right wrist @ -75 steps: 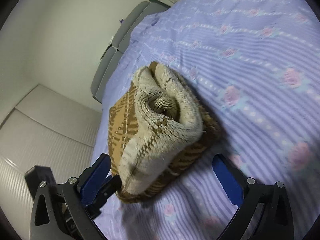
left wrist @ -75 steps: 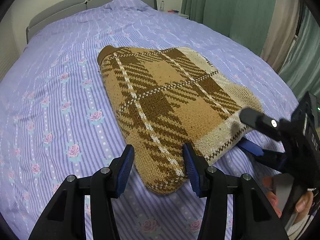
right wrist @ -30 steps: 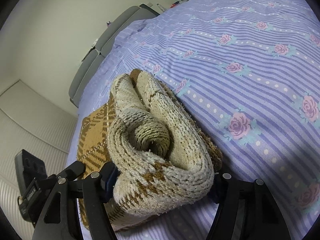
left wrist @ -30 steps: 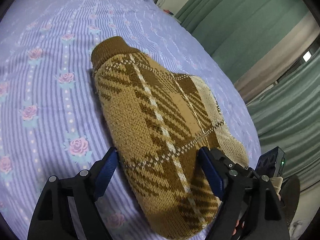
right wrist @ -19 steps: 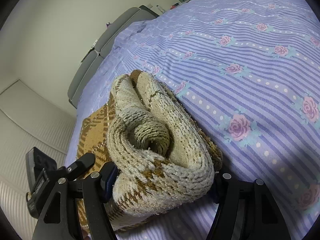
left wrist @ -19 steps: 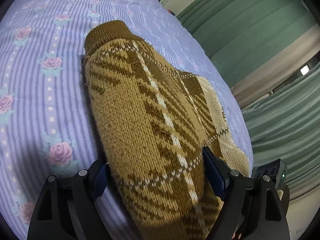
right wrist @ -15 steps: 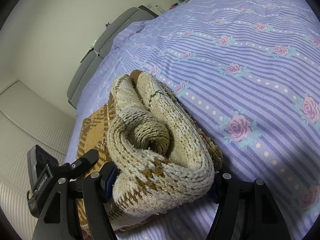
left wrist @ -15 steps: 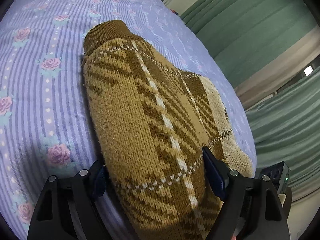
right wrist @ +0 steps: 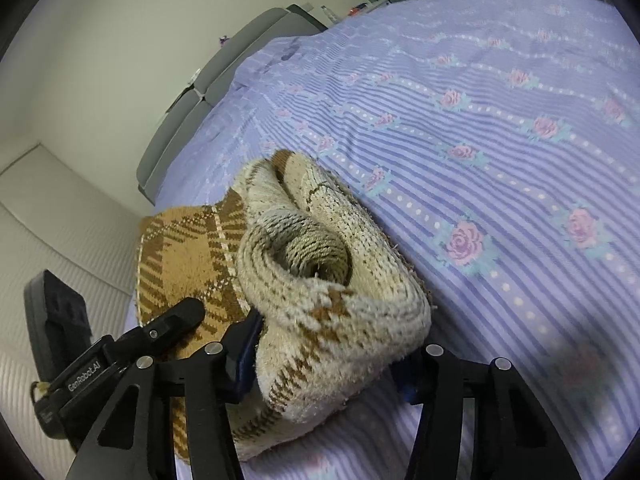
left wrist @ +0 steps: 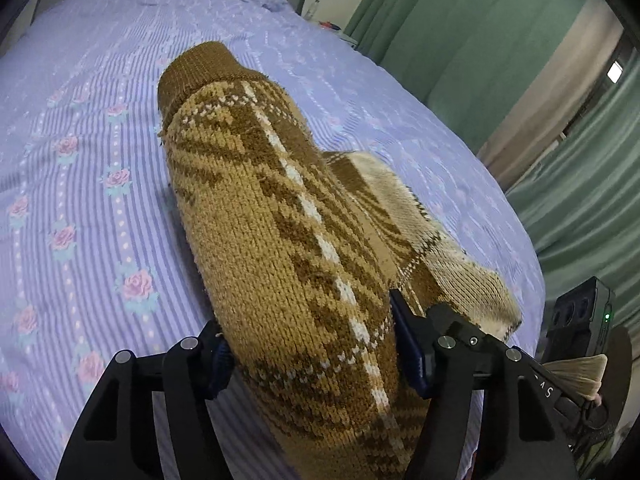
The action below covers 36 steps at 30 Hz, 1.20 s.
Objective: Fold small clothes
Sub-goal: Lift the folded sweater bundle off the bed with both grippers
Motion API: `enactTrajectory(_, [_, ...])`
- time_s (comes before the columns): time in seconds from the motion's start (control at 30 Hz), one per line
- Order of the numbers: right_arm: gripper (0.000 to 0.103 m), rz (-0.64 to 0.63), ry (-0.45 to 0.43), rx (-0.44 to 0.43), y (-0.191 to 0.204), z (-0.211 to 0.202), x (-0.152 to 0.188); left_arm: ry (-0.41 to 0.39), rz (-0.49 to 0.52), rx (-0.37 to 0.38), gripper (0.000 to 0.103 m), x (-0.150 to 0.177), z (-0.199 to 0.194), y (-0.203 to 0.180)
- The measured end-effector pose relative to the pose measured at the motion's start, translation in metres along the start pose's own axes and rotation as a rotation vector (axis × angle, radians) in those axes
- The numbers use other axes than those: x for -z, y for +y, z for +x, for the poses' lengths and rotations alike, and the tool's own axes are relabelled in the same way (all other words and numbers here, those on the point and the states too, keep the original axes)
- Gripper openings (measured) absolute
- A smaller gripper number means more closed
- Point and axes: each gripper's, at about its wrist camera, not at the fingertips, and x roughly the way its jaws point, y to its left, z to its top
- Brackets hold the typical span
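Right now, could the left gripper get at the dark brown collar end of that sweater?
Probably not without letting go: the left gripper has its jaws around the near end of the sweater, and the brown collar lies at the far end.

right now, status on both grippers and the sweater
Left gripper shut on sweater, brown end. Right gripper shut on its cream end. Sweater folded thick, lifting off the bed. Nothing in the way.

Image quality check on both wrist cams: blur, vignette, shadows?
Left wrist: strong fisheye bend, dark corner vignette, sweater knit sharp, curtains softer. Right wrist: same vignette, sweater sharp, soft shadow on the bedsheet at lower right, headboard slightly hazy. No glare in either.
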Motion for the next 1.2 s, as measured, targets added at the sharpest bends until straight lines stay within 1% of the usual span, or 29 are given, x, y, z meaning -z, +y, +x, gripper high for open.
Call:
enactTrajectory(0.2, [0.052, -0.049, -0.024, -0.004, 0.011, -0.031, 0.011, -0.025, 0.004, 0.014, 0.066, 0.013, -0.033, -0.011])
enactTrajectory(0.33, [0.052, -0.071, -0.043, -0.022, 0.022, -0.057, 0.017, -0.056, 0.026, -0.002, 0.066, 0.024, -0.063, -0.023])
enactTrajectory(0.53, [0.052, -0.107, -0.061, -0.074, 0.041, -0.089, 0.027, -0.144, 0.081, -0.046, 0.066, 0.040, -0.114, -0.044])
enactTrajectory(0.63, [0.051, -0.146, -0.076, -0.102, 0.054, -0.108, 0.036, -0.196, 0.097, -0.062, 0.066, 0.053, -0.143, -0.048])
enactTrajectory(0.83, [0.052, -0.217, -0.106, -0.145, 0.083, -0.138, 0.059, -0.268, 0.104, -0.074, 0.066, 0.074, -0.191, -0.040])
enactTrajectory(1.0, [0.051, -0.283, -0.123, -0.173, 0.109, -0.152, 0.081, -0.320, 0.110, -0.095, 0.066, 0.094, -0.227, -0.037])
enactTrajectory(1.13, [0.051, -0.351, -0.123, -0.195, 0.136, -0.158, 0.104, -0.359, 0.099, -0.110, 0.066, 0.111, -0.253, -0.020])
enactTrajectory(1.2, [0.051, -0.381, -0.117, -0.203, 0.148, -0.158, 0.114, -0.376, 0.090, -0.120, 0.066, 0.122, -0.270, -0.003])
